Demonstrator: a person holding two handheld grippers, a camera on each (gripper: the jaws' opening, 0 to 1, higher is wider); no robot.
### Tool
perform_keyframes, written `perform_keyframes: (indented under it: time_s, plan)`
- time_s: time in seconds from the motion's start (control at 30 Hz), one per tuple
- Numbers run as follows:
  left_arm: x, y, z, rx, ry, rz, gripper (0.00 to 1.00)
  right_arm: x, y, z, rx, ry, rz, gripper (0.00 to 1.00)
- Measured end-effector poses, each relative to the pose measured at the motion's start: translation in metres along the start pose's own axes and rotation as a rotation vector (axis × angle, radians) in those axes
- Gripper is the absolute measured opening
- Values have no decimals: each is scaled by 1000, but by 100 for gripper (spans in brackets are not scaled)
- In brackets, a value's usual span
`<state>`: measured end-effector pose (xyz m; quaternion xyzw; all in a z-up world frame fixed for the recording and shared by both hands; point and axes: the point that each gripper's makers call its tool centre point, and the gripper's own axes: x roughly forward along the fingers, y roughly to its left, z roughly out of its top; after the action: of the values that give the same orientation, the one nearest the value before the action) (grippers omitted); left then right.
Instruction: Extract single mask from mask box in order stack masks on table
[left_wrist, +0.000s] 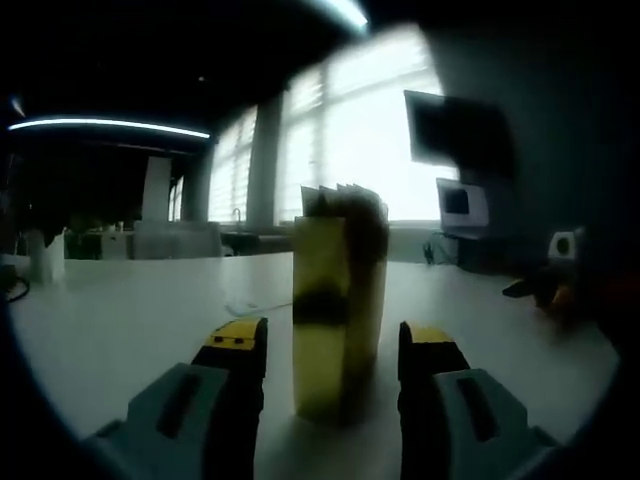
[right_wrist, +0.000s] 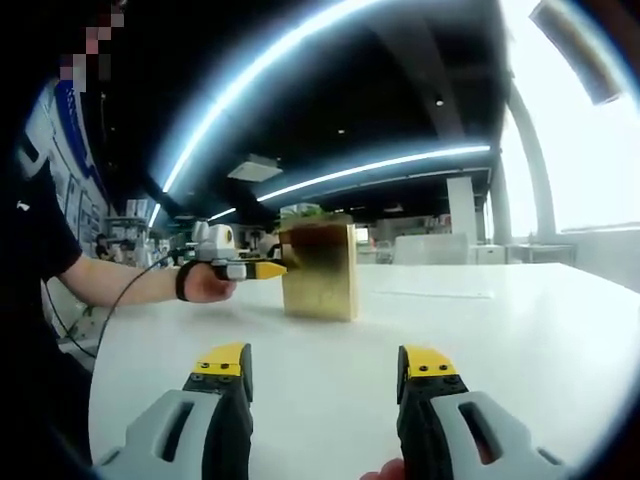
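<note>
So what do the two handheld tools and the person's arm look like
Both the left tool and the right tool have grey-green bodies, black jaws and yellow tips. In the right gripper view, the left tool's yellow tip leads to a pale housing, held by a hand with a dark wrist strap, trailing cable and dark short sleeve.

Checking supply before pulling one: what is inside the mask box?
White mask edges poke up from the open top of the mask box. The walls cover everything lower, so how many remain cannot be seen.

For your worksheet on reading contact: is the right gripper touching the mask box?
Apart. In the right gripper view, the right gripper has open jaws low in the picture, and bare white table lies between them and the mask box.
</note>
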<state>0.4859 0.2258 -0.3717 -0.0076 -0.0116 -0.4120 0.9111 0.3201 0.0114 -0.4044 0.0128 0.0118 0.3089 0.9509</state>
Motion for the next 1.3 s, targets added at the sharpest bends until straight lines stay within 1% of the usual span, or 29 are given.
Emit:
perform_keyframes:
  time_s: [0.17, 0.2, 0.3, 0.43, 0.57, 0.6, 0.67, 0.87, 0.93, 1.0, 1.1, 1.2, 1.3]
  plan:
    - [7, -3, -1, -5, -1, -36, 44, 0, 2, 0, 2, 3, -1, 54]
    - [9, -6, -1, -7, 0, -46, 44, 1, 2, 0, 2, 3, -1, 53]
    - [14, -8, -1, 6, 8, -65, 43, 1, 2, -1, 2, 4, -1, 53]
    - [21, -13, 3, -7, 0, -81, 43, 1, 3, -1, 4, 6, -1, 53]
    - [31, -12, 0, 2, 10, -90, 43, 0, 3, -1, 5, 5, -2, 53]
    - [34, -15, 0, 4, 12, -90, 42, 0, 3, -1, 5, 5, -3, 53]
    - [38, -15, -2, 1, 15, -91, 41, 0, 2, -1, 5, 4, -3, 53]
    - [44, -10, -8, -4, 20, -81, 35, 0, 3, 0, 8, 2, 0, 53]
    - [44, -7, -8, -10, 14, -79, 33, 1, 3, 0, 6, 3, 1, 53]
    - [44, -7, -8, -22, 9, -86, 33, 1, 3, 0, 5, 3, 2, 53]
    - [44, -7, -8, -19, 9, -89, 32, 1, 2, 0, 5, 2, 3, 53]
    - [45, -7, -8, -18, 9, -99, 27, 1, 2, 0, 2, 4, 4, 53]
    - [44, -14, -8, -8, 14, -116, 24, 1, 2, 0, -1, 4, 3, 53]
